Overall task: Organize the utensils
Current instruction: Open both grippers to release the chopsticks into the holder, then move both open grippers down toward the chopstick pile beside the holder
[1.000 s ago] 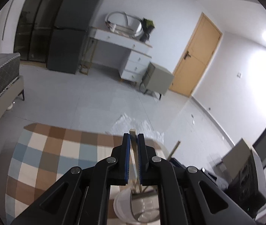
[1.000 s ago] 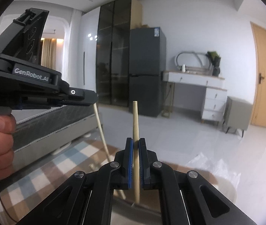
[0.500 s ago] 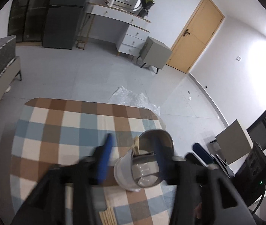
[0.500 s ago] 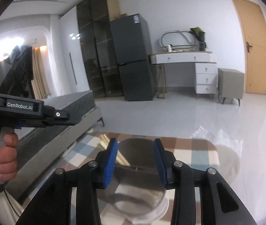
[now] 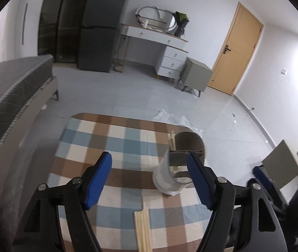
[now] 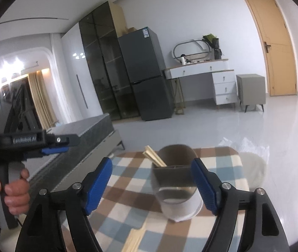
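Observation:
A white utensil holder [image 5: 165,178] with a grey divided inside stands on the checked tablecloth [image 5: 115,138]. Wooden chopsticks [image 5: 172,140] lean in its far left compartment. My left gripper [image 5: 149,180] hangs short of the holder, its jaws opening, nothing between the pads. In the right wrist view the holder [image 6: 178,199] and its chopsticks [image 6: 154,156] sit just beyond my right gripper [image 6: 151,185], whose jaws are also opening and hold nothing. More loose chopsticks [image 5: 142,229] lie on the cloth near the front edge.
A hand [image 6: 12,193] holds the left gripper [image 6: 62,145] at the left of the right wrist view. A grey bed [image 5: 12,88] runs along the table's left. A fridge [image 6: 147,73], white desk [image 5: 159,42] and door [image 5: 237,50] stand far behind.
A second ago each gripper was shut on a chopstick above the holder. Both have let go, opened wide and drawn back; the chopsticks now stand in the holder.

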### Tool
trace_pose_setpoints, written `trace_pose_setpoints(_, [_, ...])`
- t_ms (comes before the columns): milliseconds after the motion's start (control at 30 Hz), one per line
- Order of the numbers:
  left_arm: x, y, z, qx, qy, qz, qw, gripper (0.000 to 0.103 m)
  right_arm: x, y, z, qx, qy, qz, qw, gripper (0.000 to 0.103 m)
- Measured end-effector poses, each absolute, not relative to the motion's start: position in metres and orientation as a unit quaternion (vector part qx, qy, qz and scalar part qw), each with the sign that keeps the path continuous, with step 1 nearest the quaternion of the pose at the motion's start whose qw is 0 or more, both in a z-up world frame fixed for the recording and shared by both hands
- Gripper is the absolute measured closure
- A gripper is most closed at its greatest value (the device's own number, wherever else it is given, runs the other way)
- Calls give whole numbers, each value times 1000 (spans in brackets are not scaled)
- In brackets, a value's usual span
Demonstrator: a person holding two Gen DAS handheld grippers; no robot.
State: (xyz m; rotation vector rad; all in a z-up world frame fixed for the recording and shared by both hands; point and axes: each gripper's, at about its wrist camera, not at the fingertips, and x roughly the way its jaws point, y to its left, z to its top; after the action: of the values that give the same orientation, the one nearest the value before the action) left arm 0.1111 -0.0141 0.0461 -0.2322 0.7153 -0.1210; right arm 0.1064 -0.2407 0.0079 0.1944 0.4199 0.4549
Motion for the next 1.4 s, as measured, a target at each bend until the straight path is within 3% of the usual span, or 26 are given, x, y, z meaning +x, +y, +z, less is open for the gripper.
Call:
trace_pose_setpoints(433, [64, -8, 27, -71, 312, -1, 947, 7, 55, -216, -5, 89, 211, 220, 948, 5])
trace_pose_setpoints(800, [53, 1, -36, -78, 350, 0, 934, 6, 49, -197, -48, 62, 272, 205, 938, 5])
trace_pose_setpoints(1000, [62, 16, -71, -89, 386, 21, 918, 6, 71, -186, -82, 63, 373, 213, 901, 5])
trace_pose_setpoints(1233, [70, 35, -98, -93, 420, 53, 901, 6, 104, -159, -119, 6, 467, 221, 856, 7])
trace_pose_setpoints(1400, [77, 47, -108, -107, 438, 71, 890, 6, 135, -142, -149, -28, 531, 216, 819, 25])
